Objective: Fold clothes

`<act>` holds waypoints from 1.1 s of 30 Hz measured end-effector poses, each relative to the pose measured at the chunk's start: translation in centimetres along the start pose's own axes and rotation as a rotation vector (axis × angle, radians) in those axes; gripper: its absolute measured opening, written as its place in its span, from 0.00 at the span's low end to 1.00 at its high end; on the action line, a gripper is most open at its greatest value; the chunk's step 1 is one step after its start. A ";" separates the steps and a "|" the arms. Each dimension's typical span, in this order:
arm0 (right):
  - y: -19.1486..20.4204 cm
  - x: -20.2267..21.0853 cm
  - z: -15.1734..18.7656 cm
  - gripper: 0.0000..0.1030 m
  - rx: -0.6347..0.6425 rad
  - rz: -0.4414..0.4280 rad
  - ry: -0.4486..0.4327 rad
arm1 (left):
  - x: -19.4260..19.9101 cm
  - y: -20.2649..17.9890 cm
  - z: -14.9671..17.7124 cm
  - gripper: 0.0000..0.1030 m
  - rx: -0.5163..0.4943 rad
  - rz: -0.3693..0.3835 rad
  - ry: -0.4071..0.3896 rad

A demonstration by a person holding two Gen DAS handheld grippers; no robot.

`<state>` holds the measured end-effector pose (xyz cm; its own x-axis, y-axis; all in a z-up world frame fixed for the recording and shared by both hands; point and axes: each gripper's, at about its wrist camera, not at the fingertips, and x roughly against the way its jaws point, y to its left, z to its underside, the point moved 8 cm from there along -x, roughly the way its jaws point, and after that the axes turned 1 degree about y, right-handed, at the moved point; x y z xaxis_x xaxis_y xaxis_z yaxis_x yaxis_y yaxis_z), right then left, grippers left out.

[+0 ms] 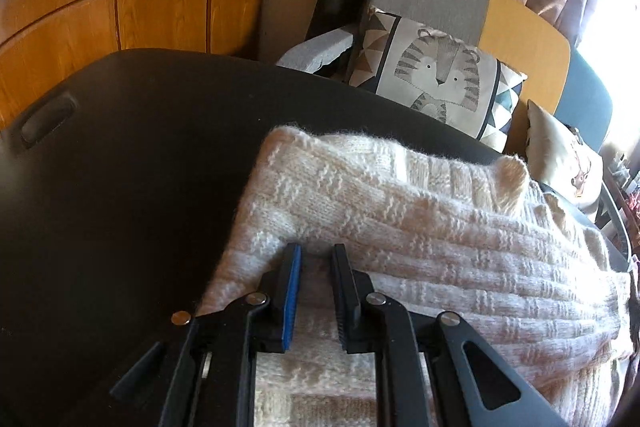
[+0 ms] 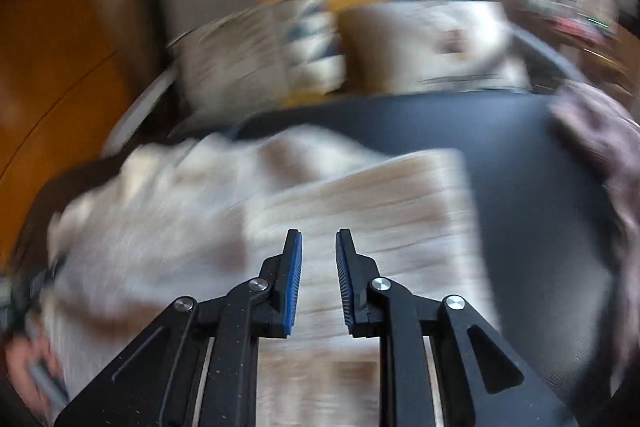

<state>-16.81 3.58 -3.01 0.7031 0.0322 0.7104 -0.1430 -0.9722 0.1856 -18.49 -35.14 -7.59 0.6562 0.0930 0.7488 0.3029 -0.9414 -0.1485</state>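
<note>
Where folded, thick ribbed cream knit sweater

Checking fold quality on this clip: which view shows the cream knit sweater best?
The left wrist view: the cream knit sweater is sharp there, its knit pattern and folded edge clear on the black table. The right wrist view shows it only as a motion-blurred pale shape.

Your 2 wrist cameras look forward and down along their fingers, close above the cream sweater on the black table. Both views share the sweater, table and cushions.
</note>
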 end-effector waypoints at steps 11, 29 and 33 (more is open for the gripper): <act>13.4 -4.7 4.3 0.18 0.586 -0.067 0.062 | 0.2 0.3 0.2 0.14 0.001 0.003 -0.004; 8.4 -1.8 0.6 0.16 0.222 -0.239 0.005 | 0.1 0.6 0.1 0.14 0.009 0.020 -0.004; 7.2 -4.4 2.2 0.16 0.253 -0.189 0.089 | 0.0 0.7 0.1 0.14 0.019 0.033 -0.004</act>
<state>-19.45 -4.03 -6.30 0.6353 0.2269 0.7381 0.1696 -0.9735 0.1533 -18.17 -35.74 -7.78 0.6687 0.0632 0.7409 0.2938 -0.9378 -0.1852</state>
